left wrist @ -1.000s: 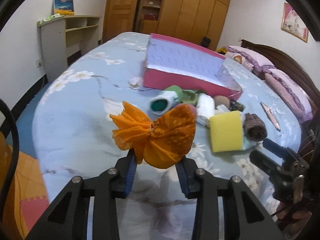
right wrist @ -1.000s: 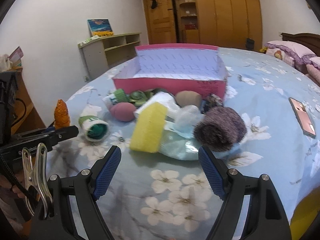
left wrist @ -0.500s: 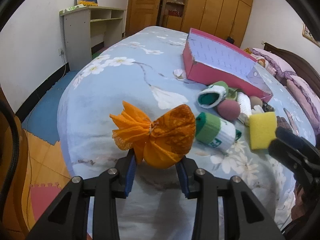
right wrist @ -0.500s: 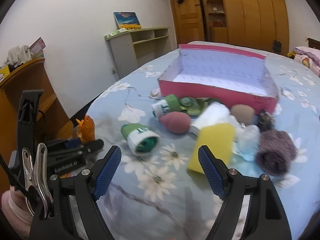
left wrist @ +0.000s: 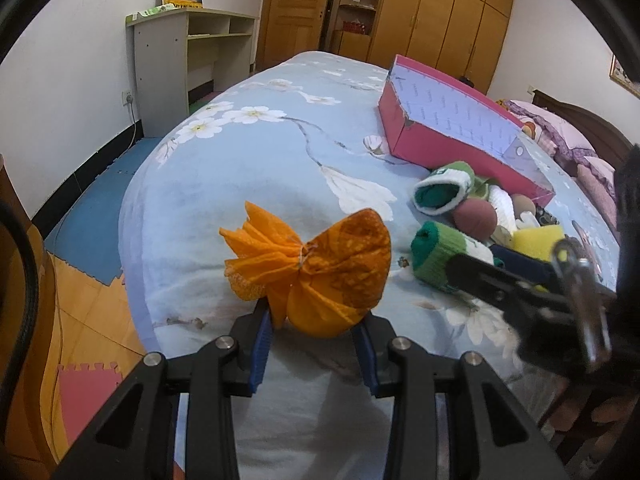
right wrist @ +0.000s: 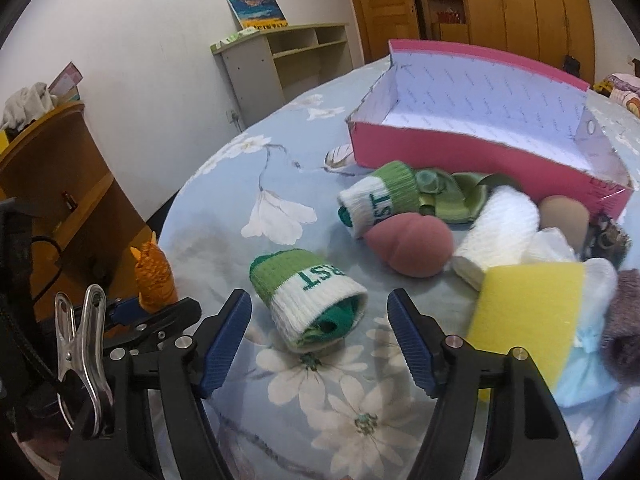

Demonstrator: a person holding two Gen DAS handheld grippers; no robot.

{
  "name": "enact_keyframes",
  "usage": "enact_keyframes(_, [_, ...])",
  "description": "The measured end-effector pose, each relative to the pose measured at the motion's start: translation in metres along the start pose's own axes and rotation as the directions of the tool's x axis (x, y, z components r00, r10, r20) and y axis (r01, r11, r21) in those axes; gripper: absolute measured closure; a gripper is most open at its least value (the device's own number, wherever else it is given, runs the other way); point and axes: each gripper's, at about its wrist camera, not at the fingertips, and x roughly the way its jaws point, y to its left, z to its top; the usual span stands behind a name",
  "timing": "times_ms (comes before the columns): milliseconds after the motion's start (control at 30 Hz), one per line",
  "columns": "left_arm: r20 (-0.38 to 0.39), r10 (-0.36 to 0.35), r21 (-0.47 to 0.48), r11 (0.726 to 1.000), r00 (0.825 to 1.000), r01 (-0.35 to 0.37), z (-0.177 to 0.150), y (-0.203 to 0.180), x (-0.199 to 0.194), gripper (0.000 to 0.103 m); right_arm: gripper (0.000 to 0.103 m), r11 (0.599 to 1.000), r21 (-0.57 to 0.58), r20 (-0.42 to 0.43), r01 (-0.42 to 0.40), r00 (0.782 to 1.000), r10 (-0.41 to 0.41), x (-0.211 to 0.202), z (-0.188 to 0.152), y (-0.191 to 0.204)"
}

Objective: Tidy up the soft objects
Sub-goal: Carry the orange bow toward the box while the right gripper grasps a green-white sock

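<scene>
My left gripper (left wrist: pixel 316 346) is shut on an orange mesh pouch (left wrist: pixel 316 268) and holds it above the near end of the bed; the pouch also shows in the right wrist view (right wrist: pixel 154 276). My right gripper (right wrist: pixel 320 344) is open and empty, its jaws on either side of a rolled green-and-white sock (right wrist: pixel 310 296). A second rolled sock (right wrist: pixel 376 202), a pink sponge egg (right wrist: pixel 410 244), a white roll (right wrist: pixel 498 236), a yellow sponge (right wrist: pixel 528 308) and a purple fuzzy roll (right wrist: pixel 624 320) lie in front of the open pink box (right wrist: pixel 460 152).
The bed (left wrist: pixel 248 168) has a blue flowered cover and drops off to the floor at the left. A shelf unit (left wrist: pixel 192 68) stands by the wall and wardrobes (left wrist: pixel 432 16) at the back. Pillows (left wrist: pixel 560 132) lie at the far right.
Both grippers swung left. The right gripper moved from the yellow sponge to the near rolled sock and came closer to it. The left gripper still holds the orange pouch.
</scene>
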Motion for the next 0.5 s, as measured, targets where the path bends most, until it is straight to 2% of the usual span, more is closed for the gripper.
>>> enact_keyframes(200, [0.001, -0.002, 0.000, 1.000, 1.000, 0.002, 0.000, 0.001, 0.002, 0.064, 0.055, 1.000, 0.007, -0.010, 0.003, 1.000, -0.002, 0.015, -0.001, -0.002])
enact_keyframes(233, [0.001, -0.001, 0.000, 1.000, 1.000, 0.001, 0.000, 0.001, 0.002, 0.064, 0.061, 1.000, 0.008, -0.007, -0.003, 1.000, 0.003, 0.015, -0.001, -0.003])
enact_keyframes(300, [0.001, -0.001, -0.001, 1.000, 1.000, 0.001, 0.000, 0.002, 0.003, 0.064, 0.067, 1.000, 0.010, -0.002, -0.013, 1.000, 0.013, 0.013, -0.001, -0.005])
enact_keyframes(333, [0.001, -0.001, -0.001, 1.000, 1.000, 0.001, 0.000, 0.001, 0.002, 0.064, 0.073, 1.000, 0.009, 0.001, -0.016, 1.000, 0.016, 0.011, -0.001, -0.005])
enact_keyframes(500, [0.004, 0.001, 0.002, 1.000, 1.000, -0.001, 0.001, 0.001, 0.001, 0.064, 0.077, 1.000, -0.013, 0.026, -0.016, 1.000, 0.017, -0.001, -0.003, -0.002])
